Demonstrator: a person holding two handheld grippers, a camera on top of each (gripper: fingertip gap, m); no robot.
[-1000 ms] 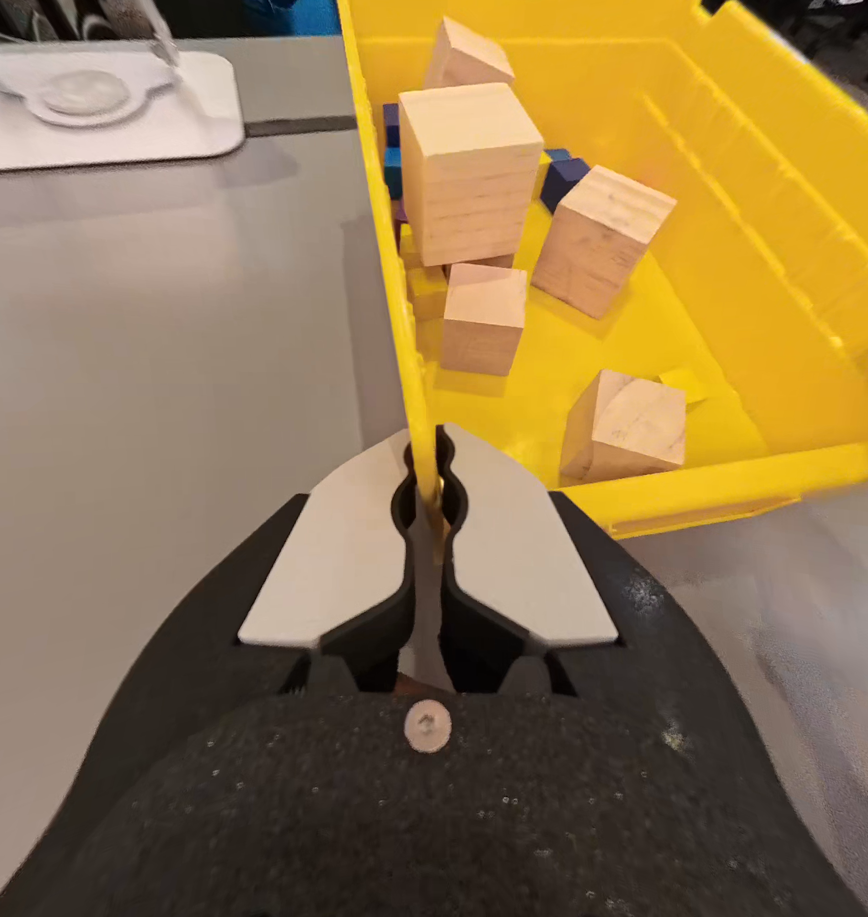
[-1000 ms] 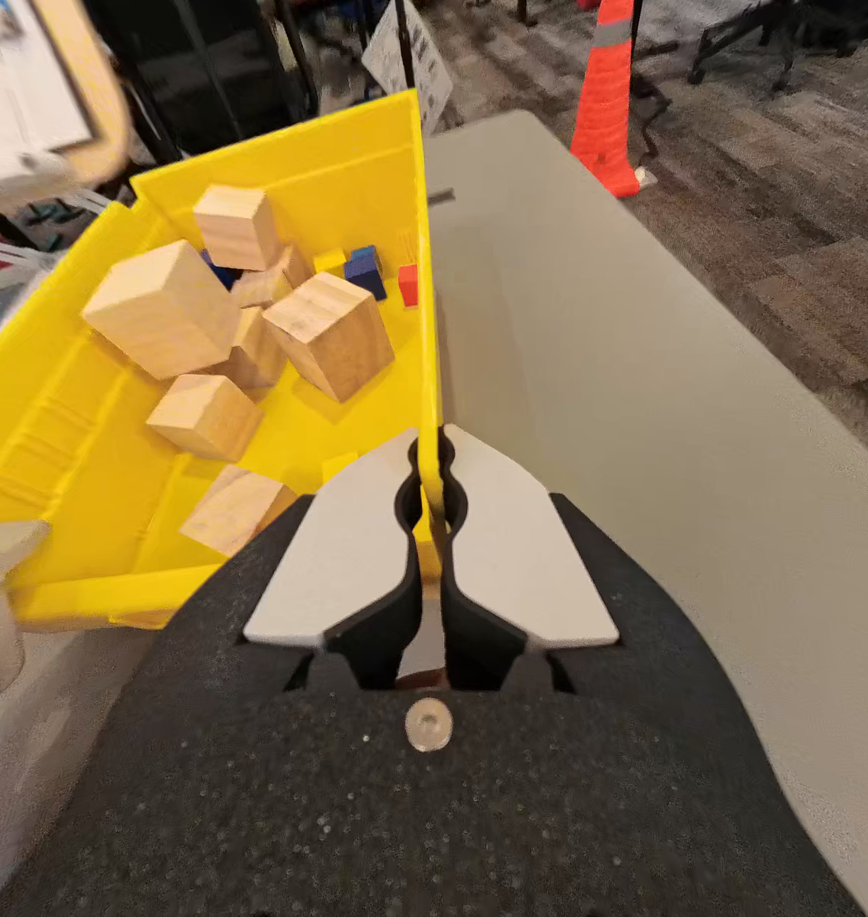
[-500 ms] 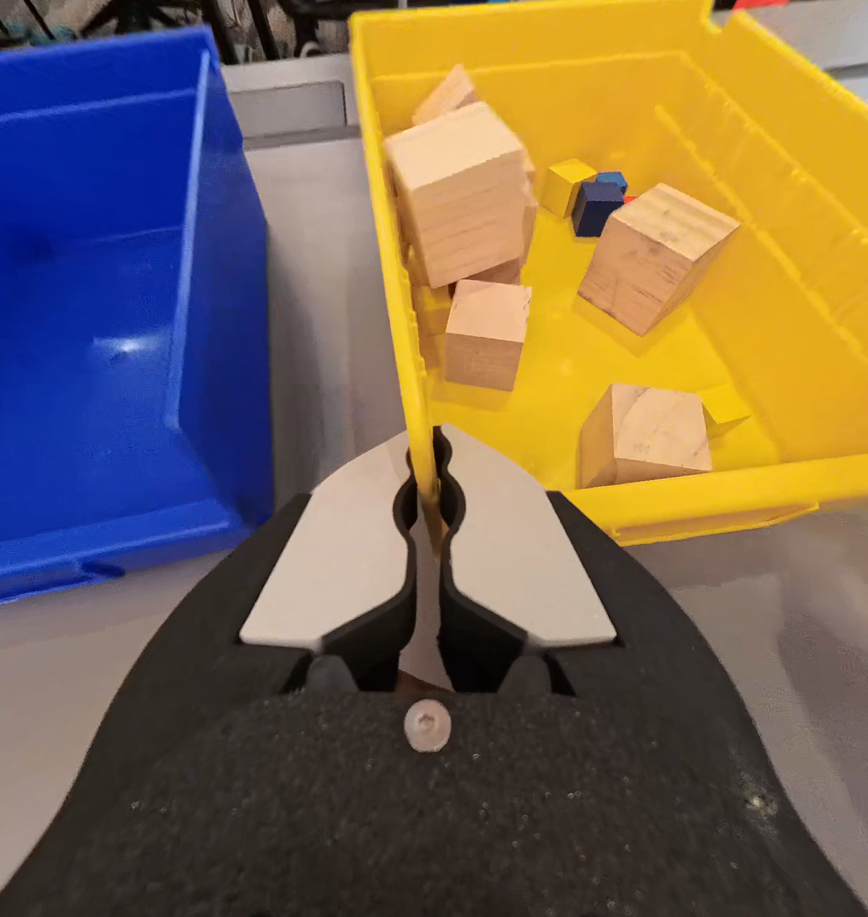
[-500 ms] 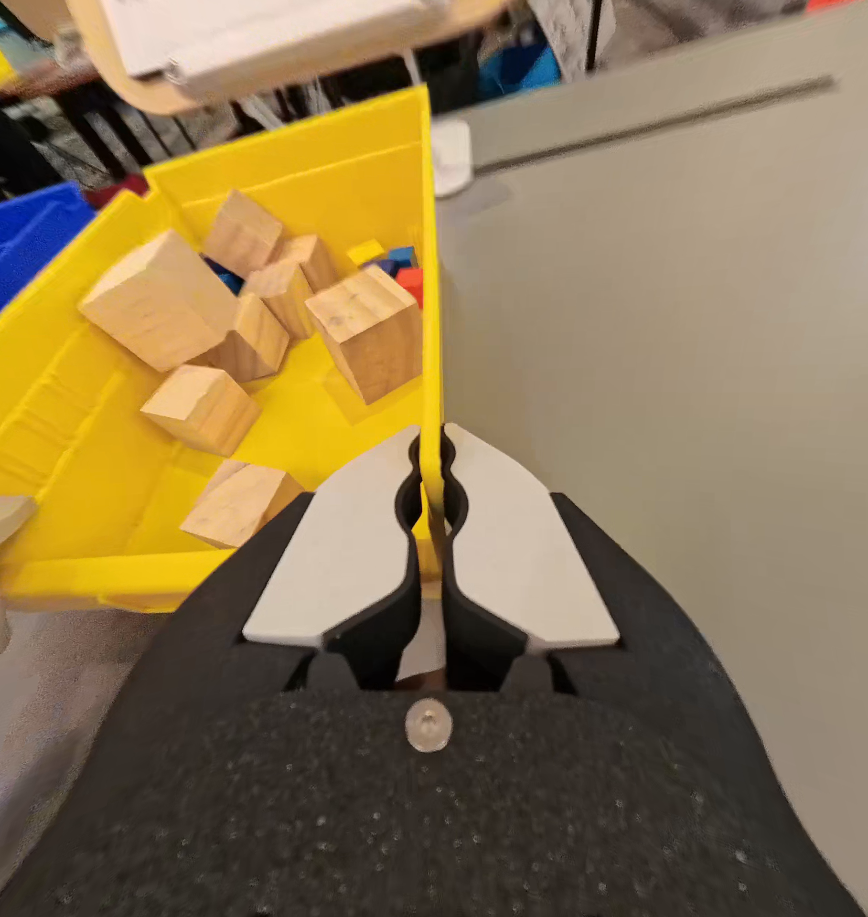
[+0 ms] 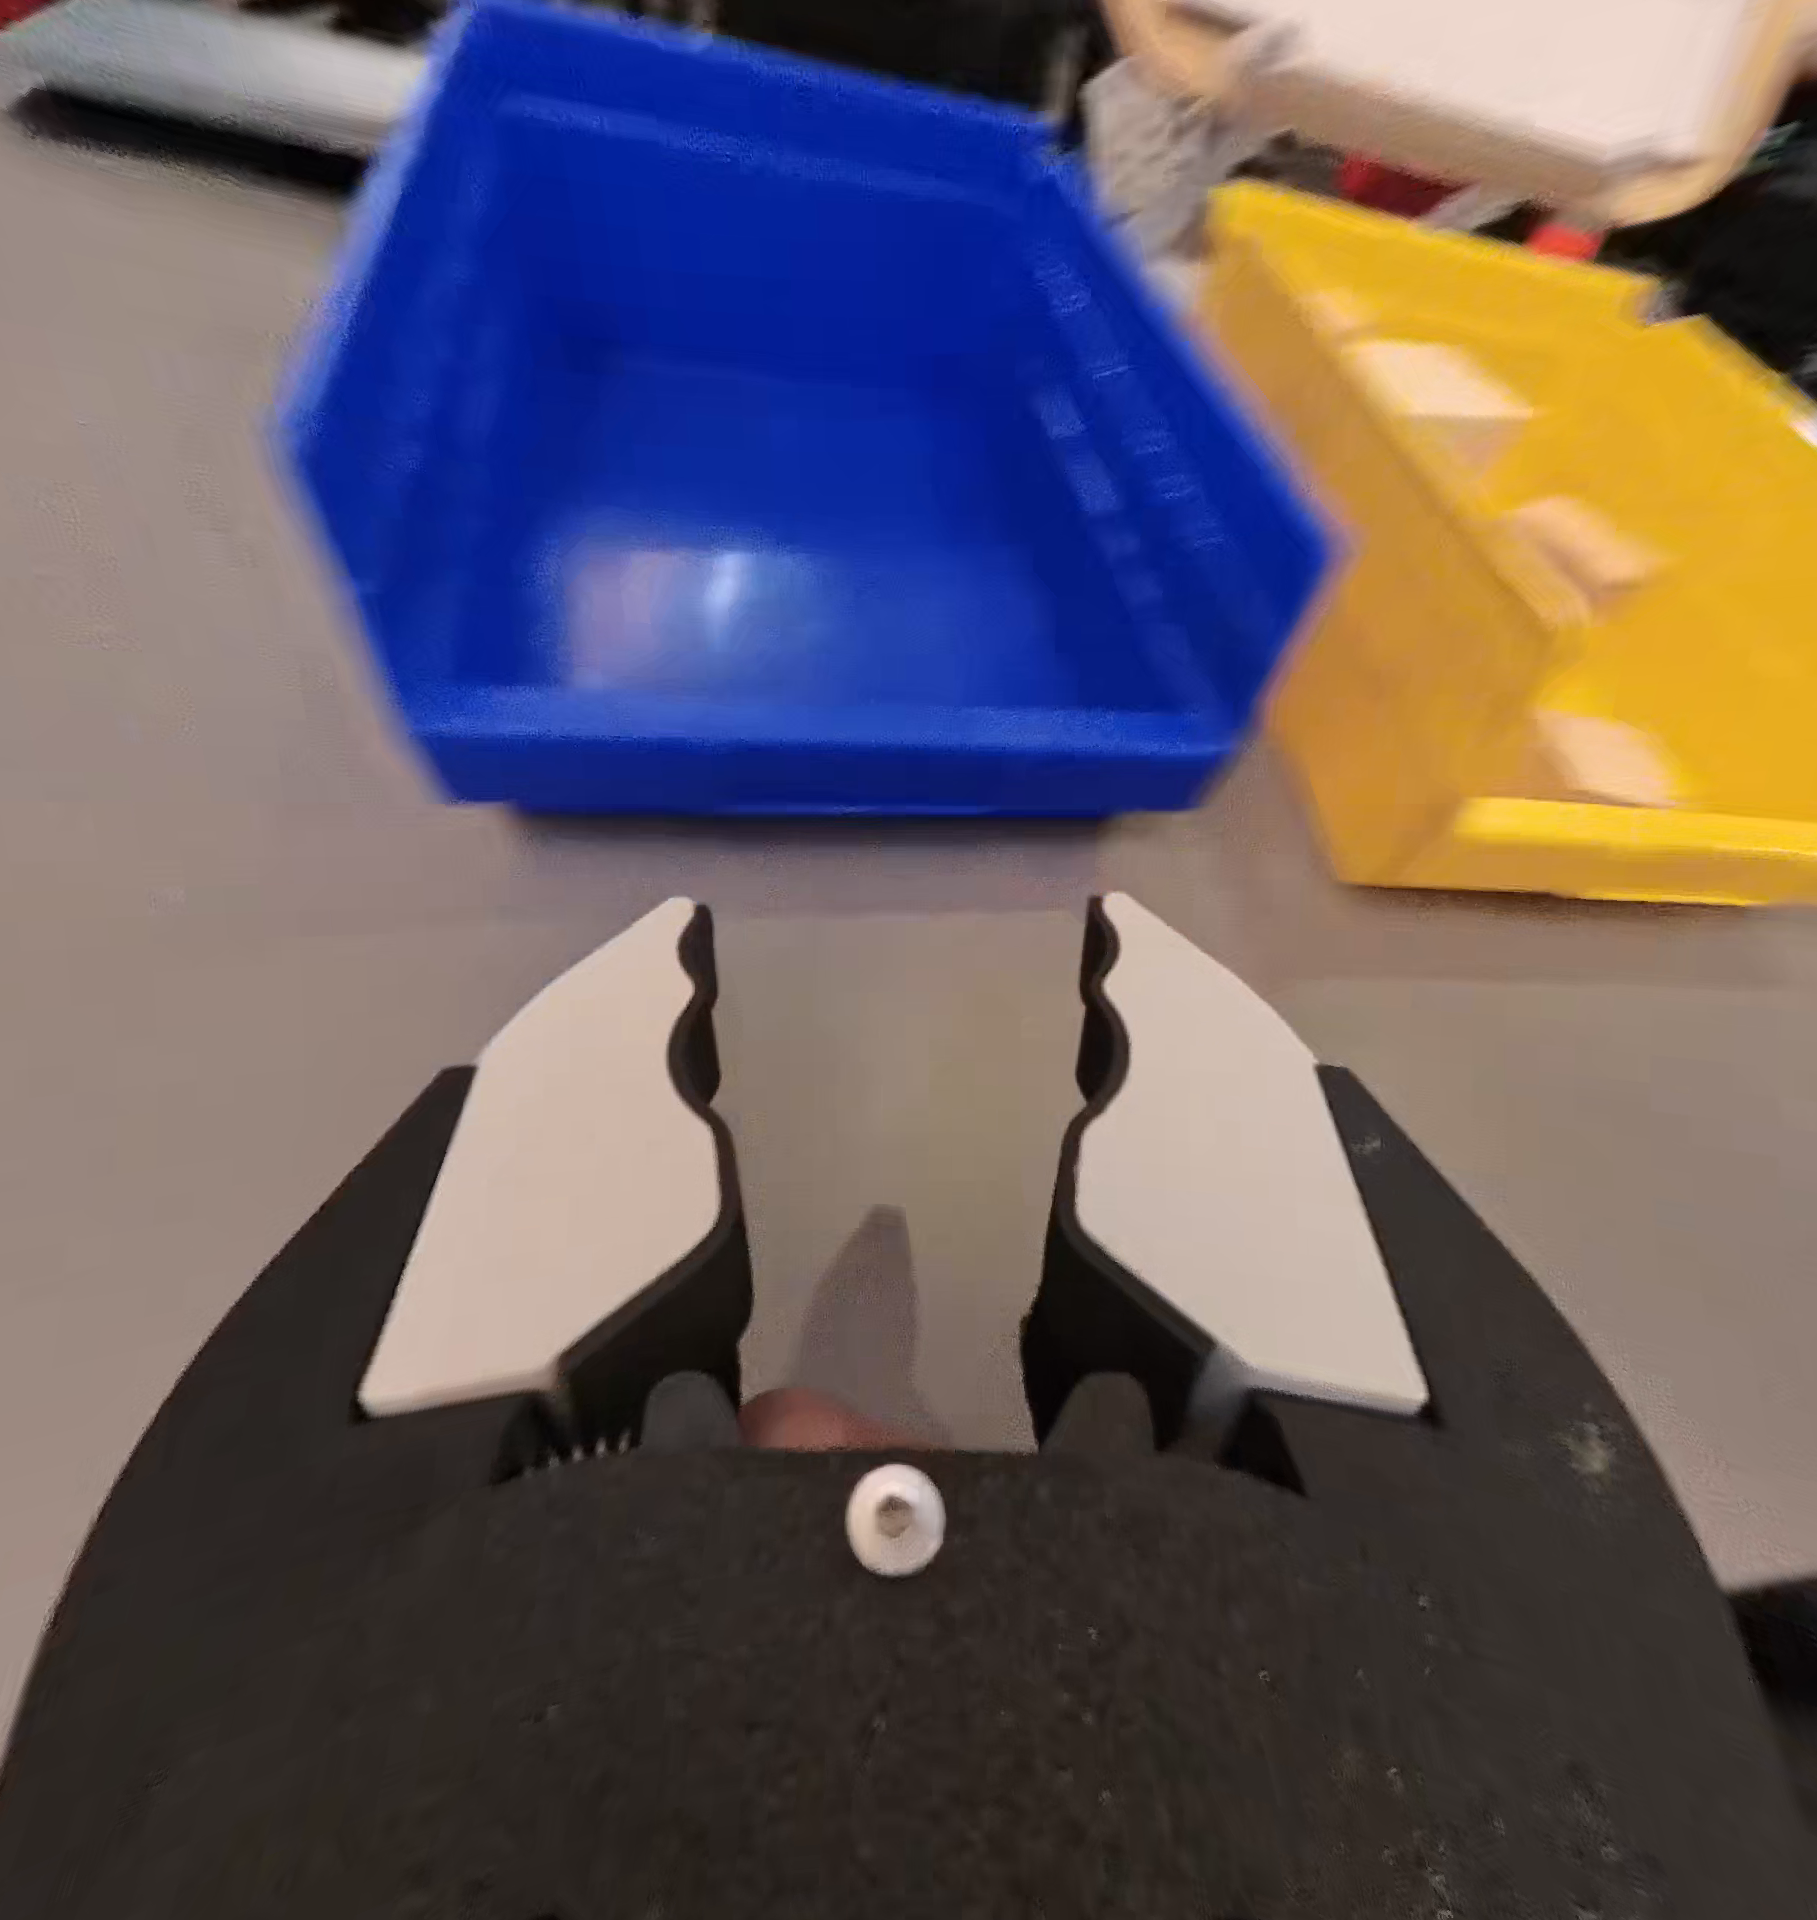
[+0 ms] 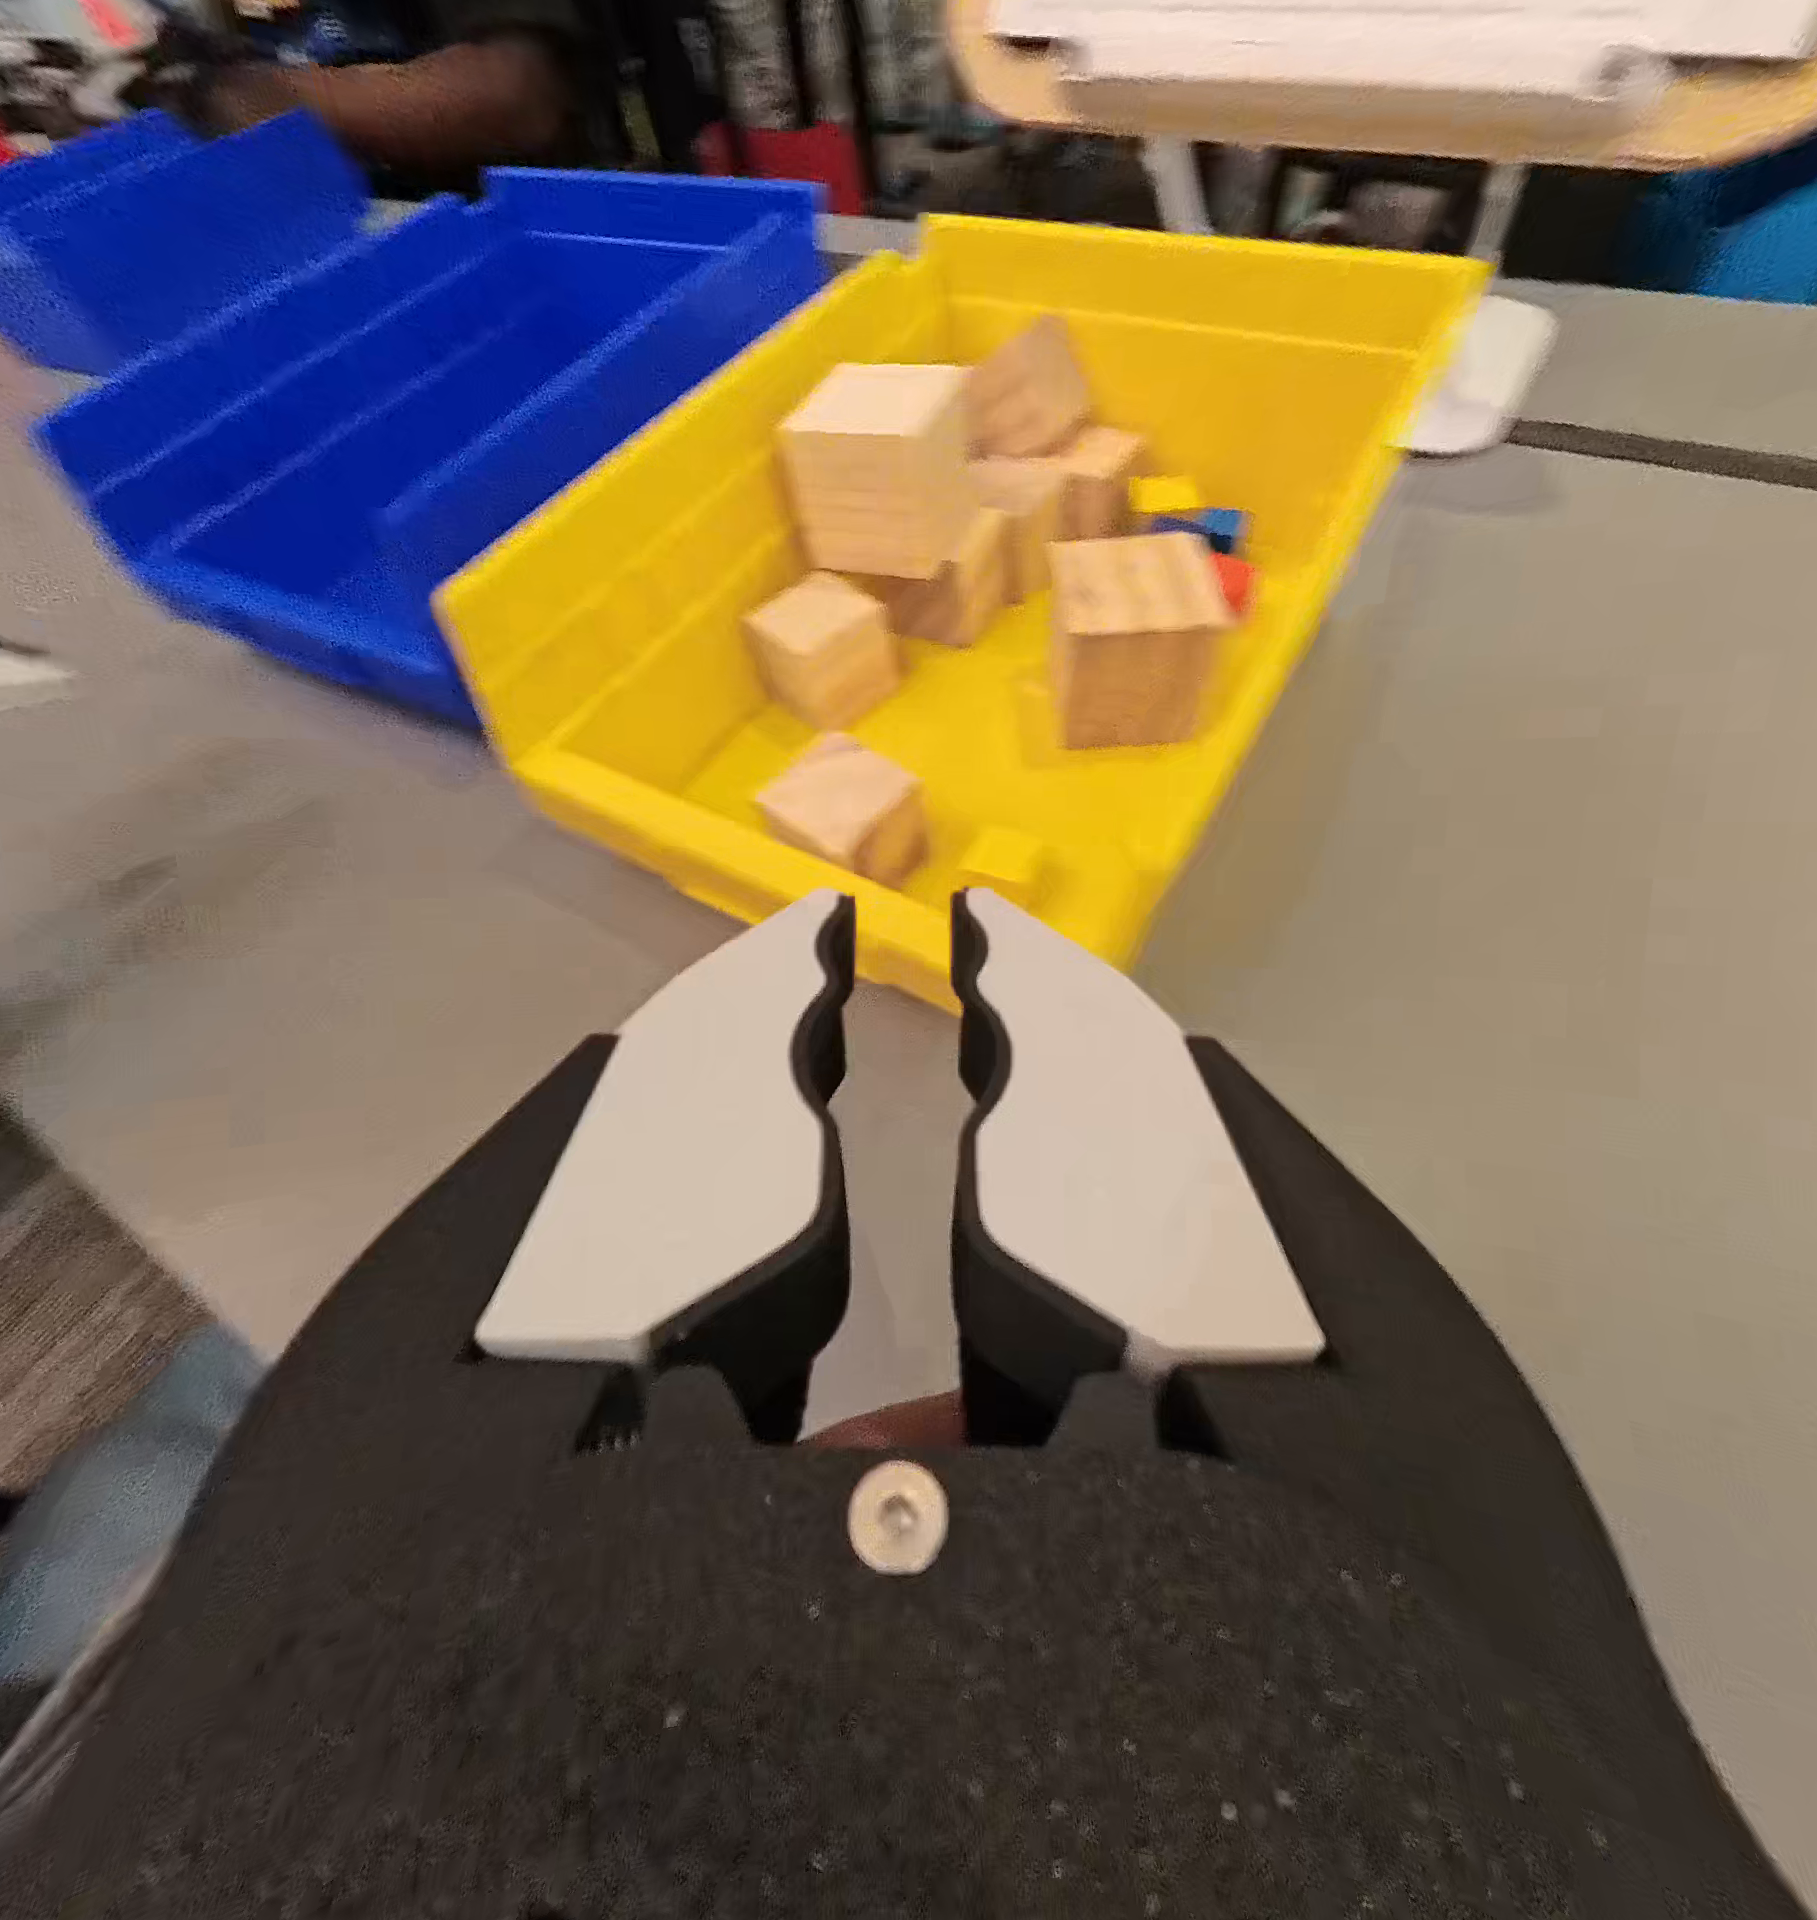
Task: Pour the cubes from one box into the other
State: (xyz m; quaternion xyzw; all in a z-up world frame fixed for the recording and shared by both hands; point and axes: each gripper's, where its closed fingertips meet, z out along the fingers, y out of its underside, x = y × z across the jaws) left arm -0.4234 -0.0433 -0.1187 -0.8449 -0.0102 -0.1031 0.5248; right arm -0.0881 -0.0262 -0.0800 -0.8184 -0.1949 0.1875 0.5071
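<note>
The yellow box (image 6: 613,592) sits on the grey table and holds several wooden cubes (image 6: 873,478) and a few small coloured cubes (image 6: 1221,530). The empty blue box (image 6: 364,436) stands just left of it. My right gripper (image 6: 901,904) is a little open and empty, just short of the yellow box's near right corner. My left gripper (image 5: 896,914) is wide open and empty, a short way in front of the blue box (image 5: 810,748). The yellow box (image 5: 1403,675) shows at the right of the left wrist view, blurred.
A second blue box (image 6: 156,218) stands farther back on the left. A person's arm (image 6: 416,94) is behind the boxes. A white object (image 6: 1486,374) lies behind the yellow box. The table's left edge (image 6: 104,1174) borders carpet floor.
Both grippers let go of the yellow box's side walls, opened and pulled back. The left gripper has swung to face the blue box.
</note>
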